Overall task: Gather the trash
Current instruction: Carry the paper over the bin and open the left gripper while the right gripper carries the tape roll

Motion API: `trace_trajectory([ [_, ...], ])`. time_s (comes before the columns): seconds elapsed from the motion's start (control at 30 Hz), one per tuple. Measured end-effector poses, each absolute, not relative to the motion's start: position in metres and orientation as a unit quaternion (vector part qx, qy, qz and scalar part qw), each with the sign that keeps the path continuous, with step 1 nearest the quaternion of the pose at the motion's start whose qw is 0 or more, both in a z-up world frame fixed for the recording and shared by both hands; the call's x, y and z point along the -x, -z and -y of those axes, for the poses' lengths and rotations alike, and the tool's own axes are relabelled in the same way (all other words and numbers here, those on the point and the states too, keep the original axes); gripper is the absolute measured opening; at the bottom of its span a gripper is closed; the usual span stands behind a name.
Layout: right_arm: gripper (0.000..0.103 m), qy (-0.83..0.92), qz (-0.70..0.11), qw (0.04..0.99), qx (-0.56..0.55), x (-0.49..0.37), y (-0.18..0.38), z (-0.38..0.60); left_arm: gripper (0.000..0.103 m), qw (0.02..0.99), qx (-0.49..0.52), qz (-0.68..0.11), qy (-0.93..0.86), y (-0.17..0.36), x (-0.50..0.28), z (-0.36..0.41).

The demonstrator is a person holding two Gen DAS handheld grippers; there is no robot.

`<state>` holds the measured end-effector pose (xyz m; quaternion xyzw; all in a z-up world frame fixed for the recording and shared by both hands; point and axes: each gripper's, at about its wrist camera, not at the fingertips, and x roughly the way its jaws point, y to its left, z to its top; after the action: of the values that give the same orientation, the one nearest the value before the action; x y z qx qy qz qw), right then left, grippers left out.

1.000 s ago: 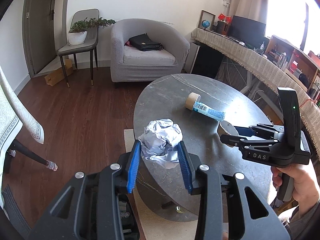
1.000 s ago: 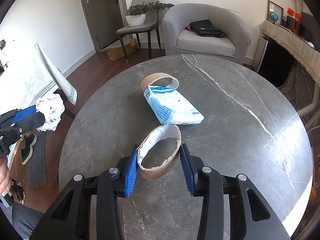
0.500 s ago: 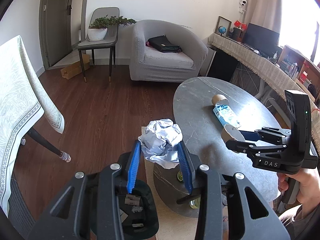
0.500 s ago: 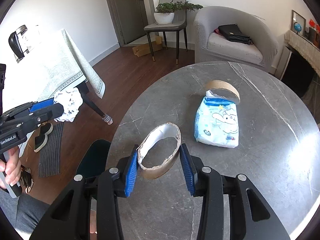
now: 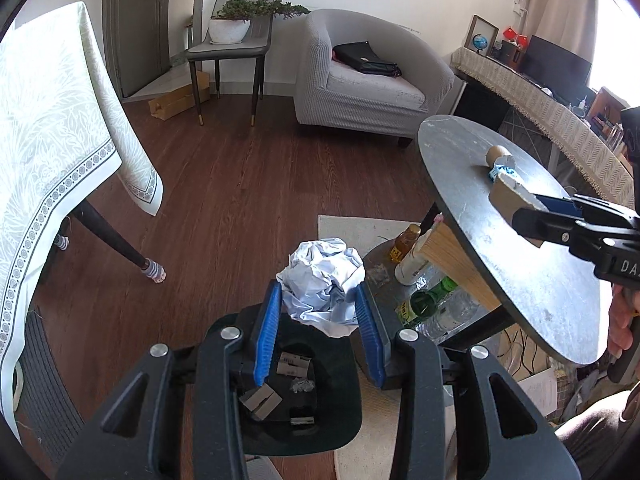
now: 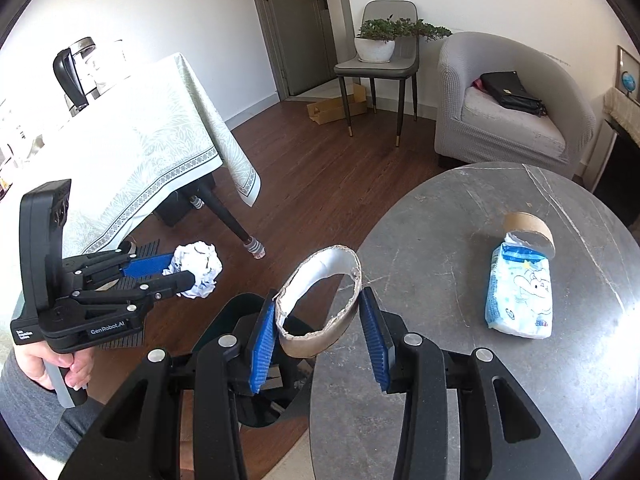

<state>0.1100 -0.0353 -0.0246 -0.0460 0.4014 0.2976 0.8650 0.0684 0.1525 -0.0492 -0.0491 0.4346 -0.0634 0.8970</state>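
My left gripper (image 5: 320, 326) is shut on a crumpled white paper ball (image 5: 322, 280) and holds it over a dark trash bin (image 5: 320, 400) on the floor; the ball also shows in the right wrist view (image 6: 198, 264). My right gripper (image 6: 320, 334) is shut on a squashed cardboard tape ring (image 6: 318, 300) at the left edge of the round grey table (image 6: 500, 380), above the bin (image 6: 236, 320). A blue-white tissue pack (image 6: 520, 296) and a second cardboard ring (image 6: 528, 228) lie on the table.
The bin holds cardboard scraps (image 5: 262, 400). Bottles (image 5: 424, 304) stand on a shelf under the table. A dining table with a pale cloth (image 5: 52, 132) is to the left. A grey armchair (image 5: 372, 80) and a chair with a plant (image 5: 232, 36) stand at the back.
Both grippers have swung left off the table toward the floor bin. The paper ball now hangs over the bin and the ring has reached the table's left edge.
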Motion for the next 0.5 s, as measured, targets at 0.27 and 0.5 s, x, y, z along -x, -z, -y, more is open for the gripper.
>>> trace_trajectory([
  [0.27,0.041,-0.314,-0.401,0.859,0.056,-0.108,0.027,0.011,0.040,0.875,0.053,-0.480,0.044,0.092,-0.065,-0.177],
  [0.5,0.041,-0.330,-0.410,0.848,0.059,-0.109,0.038,-0.017,0.040,0.848,0.066,-0.525,0.031,0.134,-0.063,-0.190],
])
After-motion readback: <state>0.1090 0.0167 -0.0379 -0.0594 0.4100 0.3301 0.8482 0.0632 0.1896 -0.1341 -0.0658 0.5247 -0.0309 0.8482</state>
